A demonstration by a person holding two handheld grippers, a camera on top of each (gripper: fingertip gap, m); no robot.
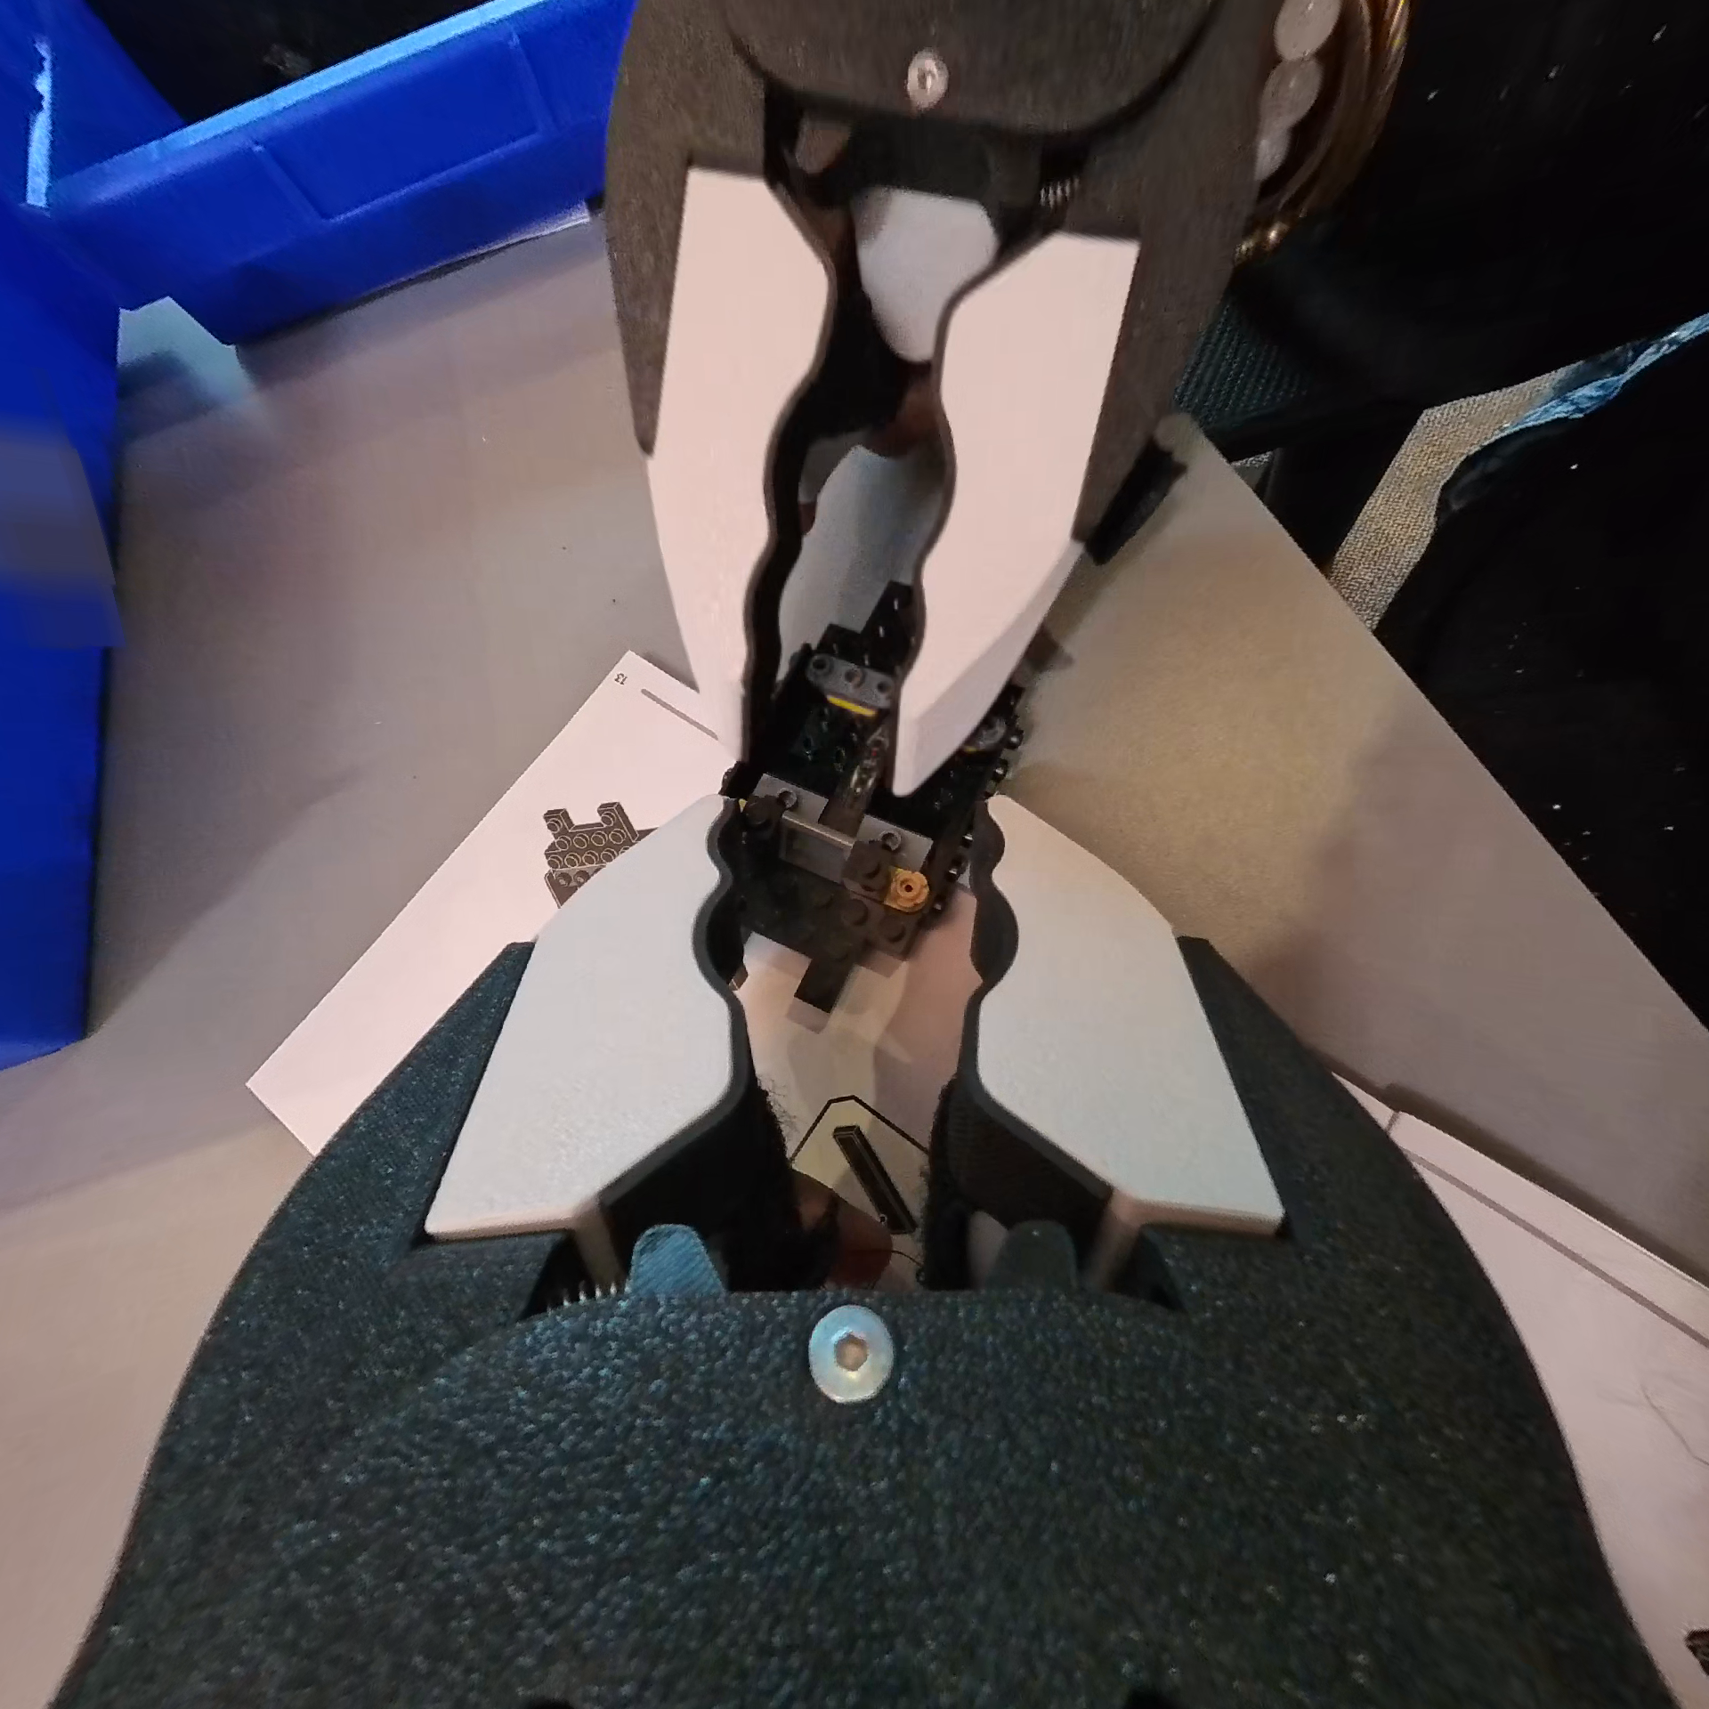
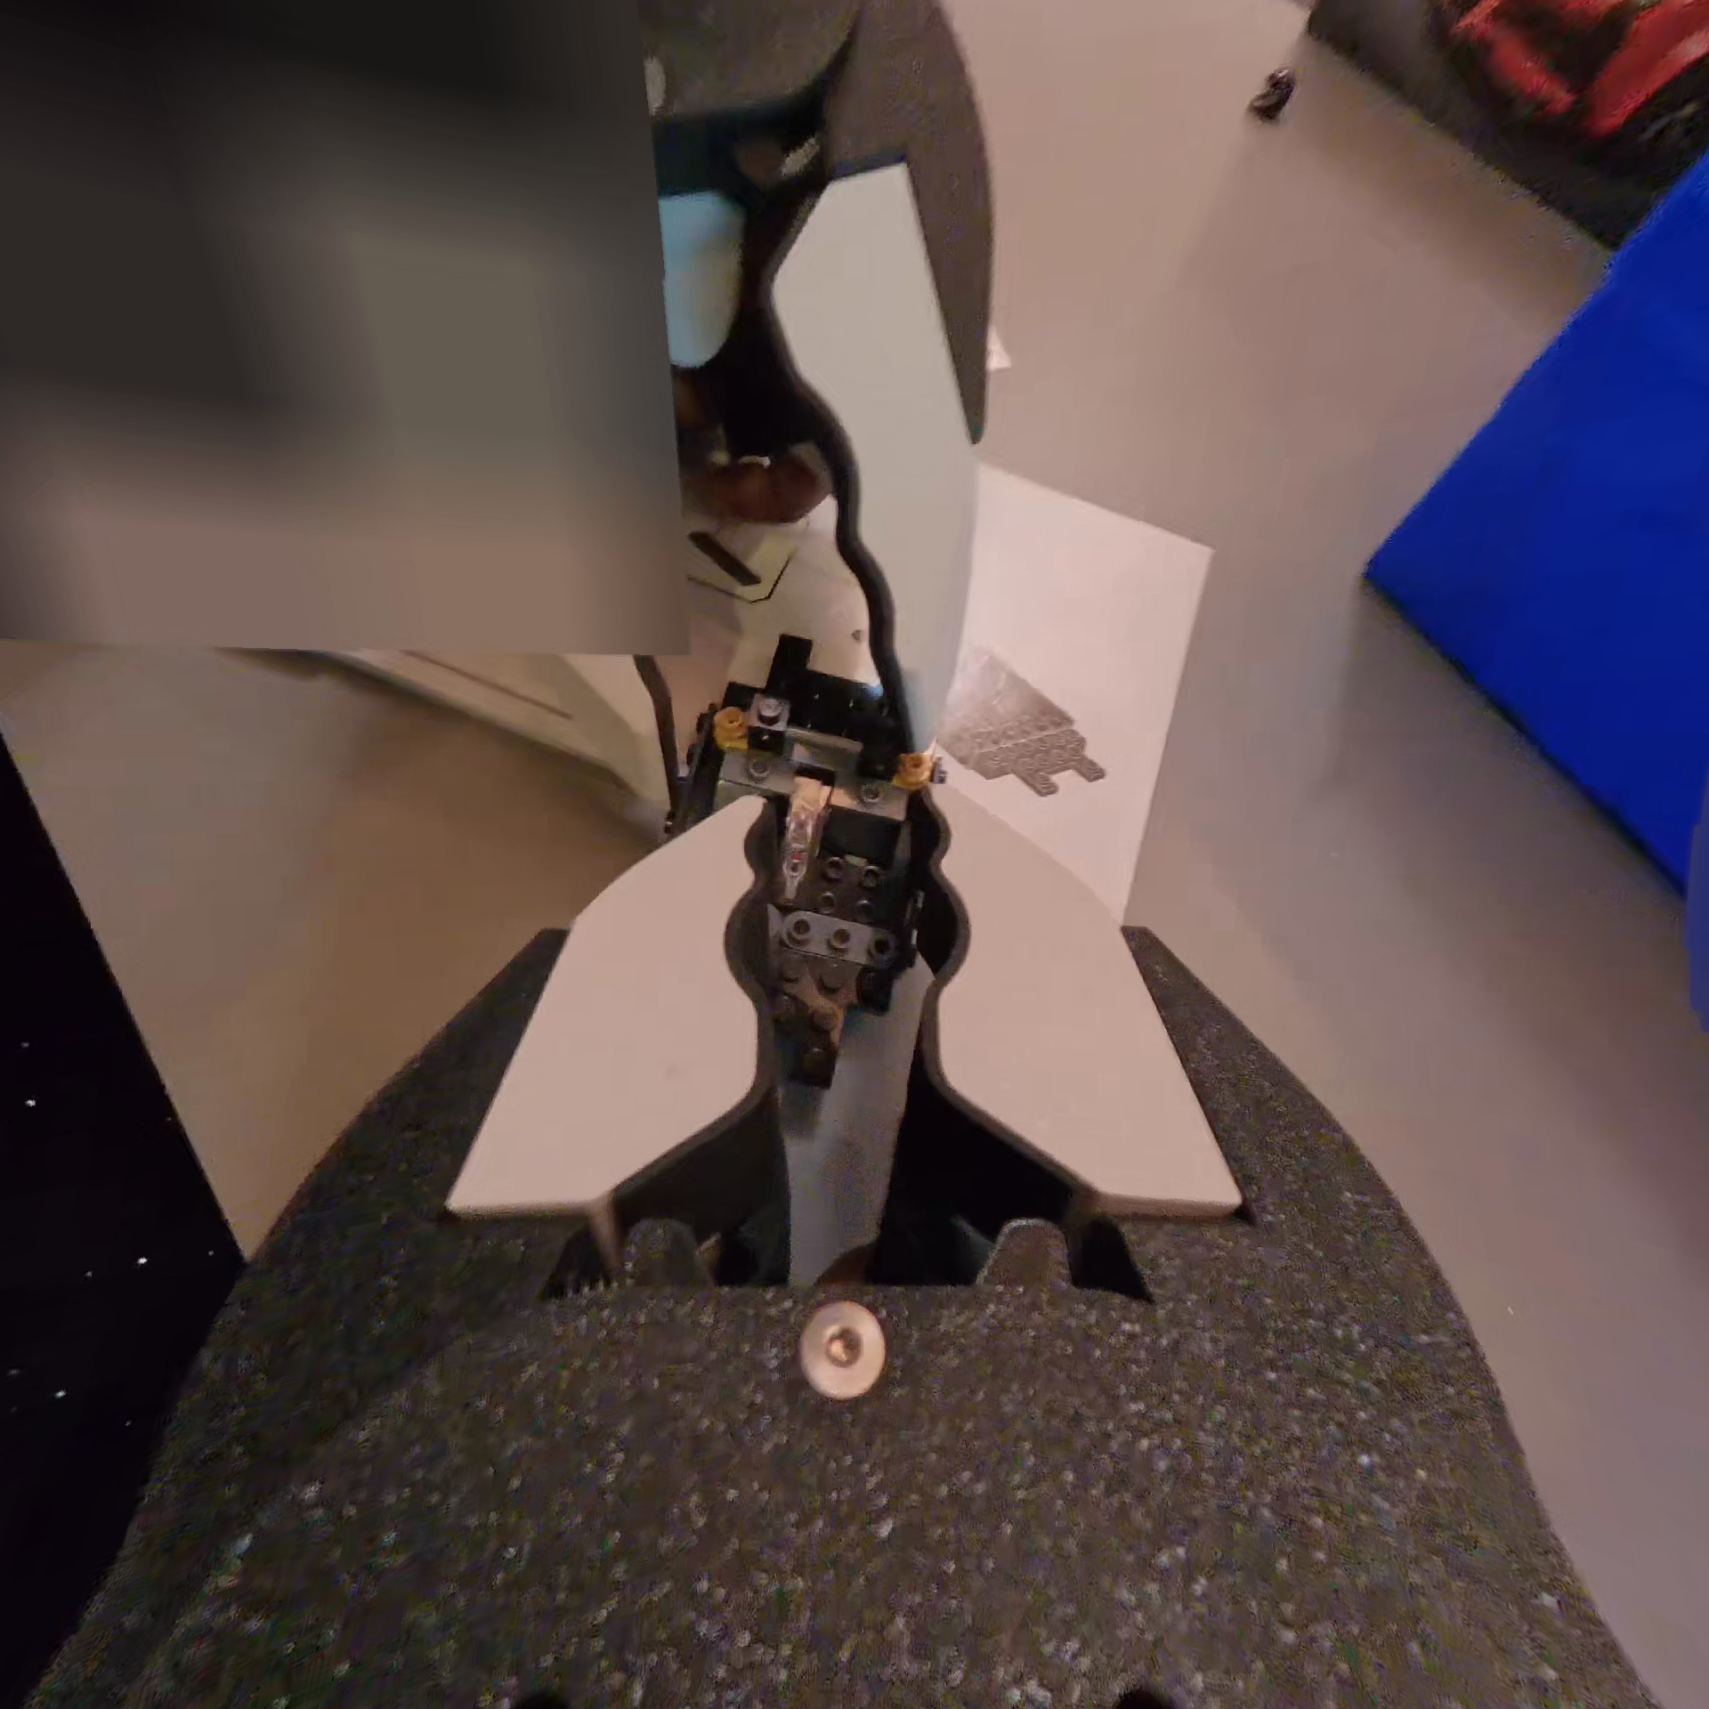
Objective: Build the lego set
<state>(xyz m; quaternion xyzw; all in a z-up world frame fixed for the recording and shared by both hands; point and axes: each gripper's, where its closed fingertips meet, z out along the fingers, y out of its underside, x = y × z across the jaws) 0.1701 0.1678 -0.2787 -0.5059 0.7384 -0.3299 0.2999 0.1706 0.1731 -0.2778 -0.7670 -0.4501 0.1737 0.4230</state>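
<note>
A black lego model (image 1: 832,915) with a grey plate (image 1: 814,837) and tan round studs (image 1: 911,890) sits between the fingers of my left gripper (image 1: 855,823). The left pads press on its two sides, holding it over the instruction sheet (image 1: 573,832). My right gripper (image 1: 818,768) comes in from the far side, fingers apart over the model's top. In the right wrist view the model (image 2: 837,888) lies between my right gripper's (image 2: 837,809) spread fingers, which do not clamp it. A shiny clear piece (image 2: 803,837) lies along its top. A left finger (image 2: 911,555) touches the model's side there.
A blue bin (image 1: 277,185) stands at the left on the grey table (image 1: 370,555); it also shows at the right in the right wrist view (image 2: 1572,555). The table's edge and the dark floor (image 1: 1572,647) lie to the right. A red object (image 2: 1572,65) lies far off. Less than 4 cm separates the two grippers' tips.
</note>
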